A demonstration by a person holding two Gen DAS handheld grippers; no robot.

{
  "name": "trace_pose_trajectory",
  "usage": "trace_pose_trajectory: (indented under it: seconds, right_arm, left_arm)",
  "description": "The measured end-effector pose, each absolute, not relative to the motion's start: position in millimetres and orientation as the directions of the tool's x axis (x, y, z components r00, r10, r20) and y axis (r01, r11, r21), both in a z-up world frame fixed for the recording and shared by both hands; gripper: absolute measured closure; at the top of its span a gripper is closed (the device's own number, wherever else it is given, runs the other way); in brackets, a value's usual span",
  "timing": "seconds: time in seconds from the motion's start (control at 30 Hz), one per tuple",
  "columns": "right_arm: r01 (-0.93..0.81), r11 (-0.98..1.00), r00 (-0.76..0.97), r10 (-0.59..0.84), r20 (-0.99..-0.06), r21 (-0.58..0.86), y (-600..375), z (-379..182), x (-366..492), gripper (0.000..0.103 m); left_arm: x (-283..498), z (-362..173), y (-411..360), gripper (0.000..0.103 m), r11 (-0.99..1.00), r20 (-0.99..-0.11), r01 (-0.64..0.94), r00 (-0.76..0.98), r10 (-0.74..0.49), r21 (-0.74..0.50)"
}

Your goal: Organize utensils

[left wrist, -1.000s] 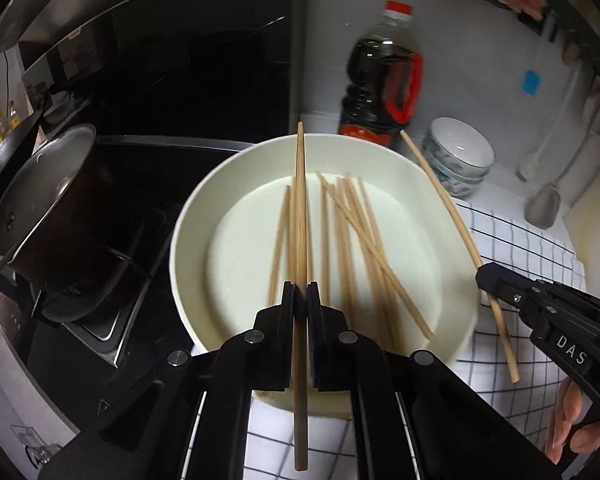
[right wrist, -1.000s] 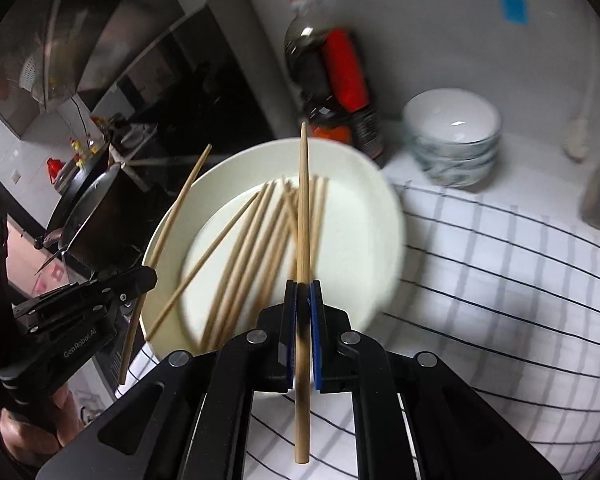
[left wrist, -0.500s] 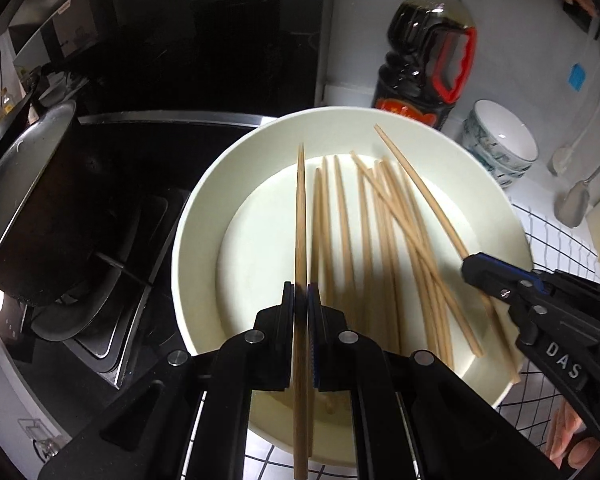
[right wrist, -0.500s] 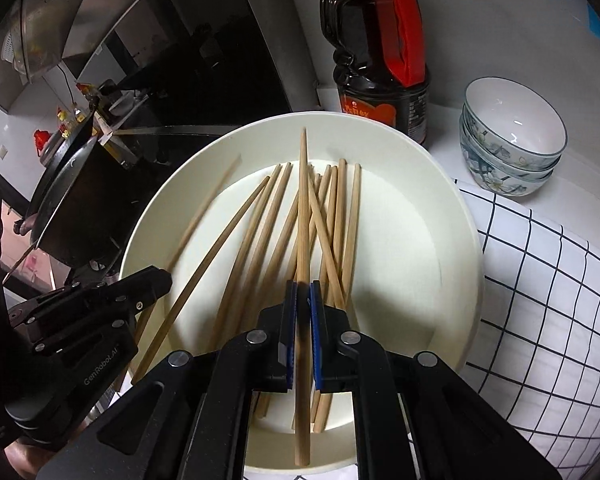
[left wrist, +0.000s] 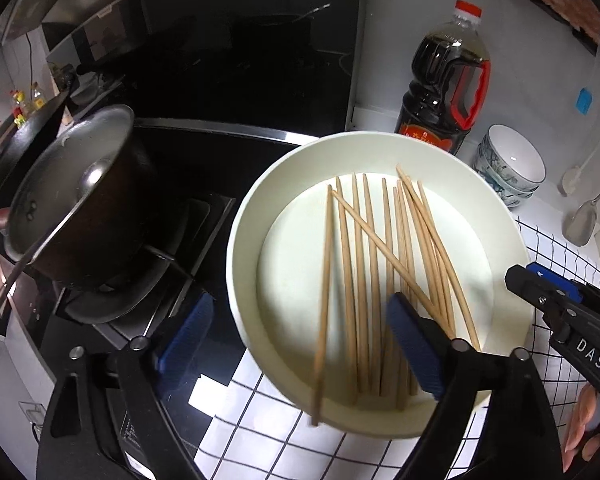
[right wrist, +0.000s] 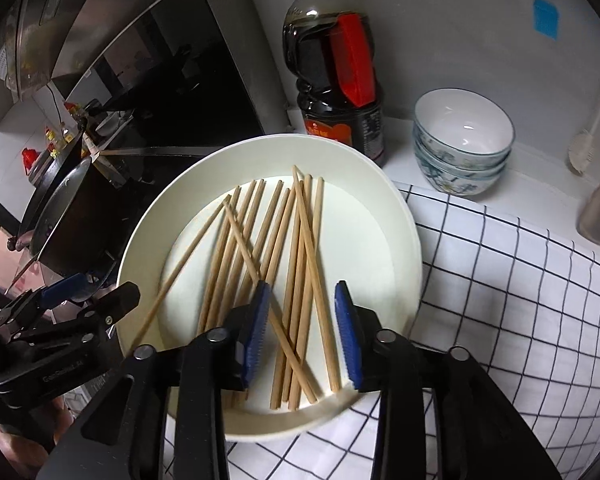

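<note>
Inside the white plate (right wrist: 404, 240), the chopsticks (right wrist: 296, 264) lie lengthwise, pointing away from both tongs. The right tongs (right wrist: 302, 334) gape empty directly over them, nearer than the left tongs (left wrist: 296, 344), spread wide, holding nothing, at the plate's stove-side rim.

The left gripper (left wrist: 300, 336) stands wide apart, its blue-padded fingers (left wrist: 416, 348) holding nothing, over the near rim of a white plate (left wrist: 256, 200). Wooden chopsticks (left wrist: 380, 264) lie in the plate, mostly side by side, one crossing them diagonally; the leftmost chopstick (left wrist: 324, 300) juts past the near rim. The right gripper (left wrist: 540, 280) reaches in beside the plate's right edge. A soy sauce bottle (left wrist: 444, 80), stacked bowls (left wrist: 508, 164), a checked cloth (left wrist: 260, 432) and a dark pot (left wrist: 76, 192) surround it.
</note>
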State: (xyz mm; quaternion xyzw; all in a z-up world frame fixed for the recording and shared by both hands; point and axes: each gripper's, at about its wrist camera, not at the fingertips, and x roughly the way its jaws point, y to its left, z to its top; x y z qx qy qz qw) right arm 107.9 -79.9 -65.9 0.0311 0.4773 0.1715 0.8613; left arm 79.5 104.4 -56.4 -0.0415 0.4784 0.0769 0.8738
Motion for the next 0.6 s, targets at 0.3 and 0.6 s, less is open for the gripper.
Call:
trace_pose_trajectory:
  seconds: [0.3,0.6]
  right_arm:
    - [-0.228,0.946,0.482,0.317,-0.817,0.232,-88.9,-56.6,83.9,0.050]
    - [-0.221,0.950,0.483,0.305,-0.821,0.223,-92.7,-43.9,67.3,0.044]
  left_arm:
    - [63.8,-41.5,94.9,0.007,0.982,-0.866,-0.186,0.493,0.082,-0.012]
    - [43.1,-21.2,84.3,0.006,0.984,-0.848,-0.178,0.520,0.102,0.009]
